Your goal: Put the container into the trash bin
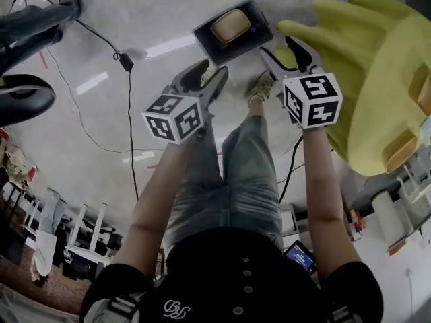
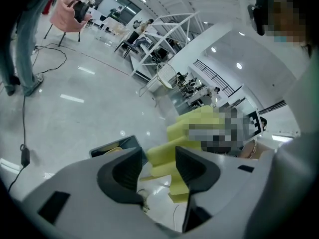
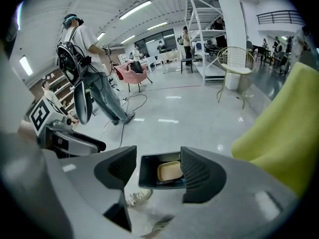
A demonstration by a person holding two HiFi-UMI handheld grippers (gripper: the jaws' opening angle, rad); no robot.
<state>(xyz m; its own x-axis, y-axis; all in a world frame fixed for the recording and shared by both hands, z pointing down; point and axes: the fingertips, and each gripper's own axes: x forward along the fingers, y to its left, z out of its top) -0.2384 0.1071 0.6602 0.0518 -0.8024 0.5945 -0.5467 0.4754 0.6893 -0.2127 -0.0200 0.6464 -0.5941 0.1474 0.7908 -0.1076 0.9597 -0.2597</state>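
Observation:
A dark rectangular trash bin (image 1: 250,15) stands on the grey floor in front of my feet. A tan container (image 1: 230,25) lies inside it. My left gripper (image 1: 212,71) hangs open in the air just short of the bin, with nothing between its jaws. My right gripper (image 1: 279,48) is open and empty too, at the bin's right side. In the right gripper view the bin (image 3: 149,176) and the container (image 3: 169,171) show through the gap of the right gripper (image 3: 158,167). In the left gripper view the left gripper (image 2: 158,166) partly hides the bin (image 2: 119,146).
A big yellow hand-shaped chair (image 1: 377,66) stands close on the right of the bin. A black cable with a power brick (image 1: 124,62) runs over the floor at the left. My shoe (image 1: 259,86) is near the bin. Another person (image 3: 84,68) stands further off.

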